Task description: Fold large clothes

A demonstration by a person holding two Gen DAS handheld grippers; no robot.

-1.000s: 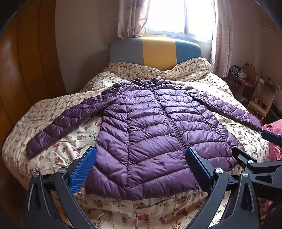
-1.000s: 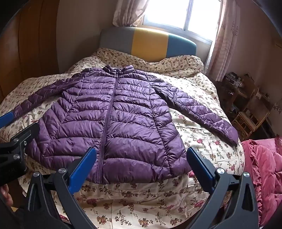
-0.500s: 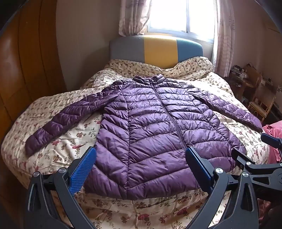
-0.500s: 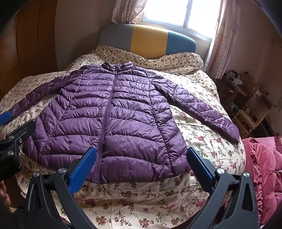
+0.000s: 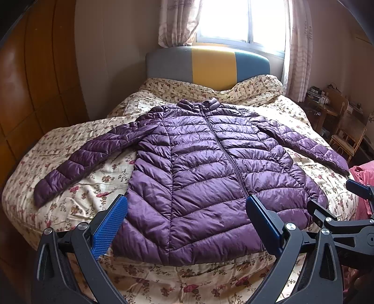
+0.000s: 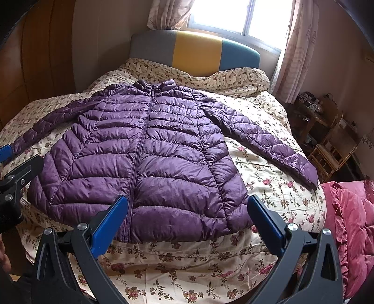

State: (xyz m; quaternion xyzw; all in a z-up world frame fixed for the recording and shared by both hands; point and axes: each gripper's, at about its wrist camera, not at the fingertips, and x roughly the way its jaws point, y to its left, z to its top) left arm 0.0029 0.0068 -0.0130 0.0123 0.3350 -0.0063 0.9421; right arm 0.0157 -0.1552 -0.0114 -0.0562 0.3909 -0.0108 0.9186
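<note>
A glossy purple quilted puffer jacket (image 5: 205, 168) lies flat, zipped, sleeves spread, on a floral bedspread (image 5: 98, 187); both grippers, left (image 5: 187, 210) and right (image 6: 187, 210), hover, ribbed blue fingers (image 5: 109, 224) wide, empty.

Daylight pours through the window (image 5: 243, 21) behind the headboard, blowing its panes out to pure white glare. The purple puffer jacket (image 5: 210, 168) catches soft sheen along its quilted ridges, with shallow shadows in the seams. The wooden wardrobe (image 5: 35, 93) stays dim. Both fisheye views bend straight lines strongly and darken to black at the corners; focus is sharp overall.
</note>
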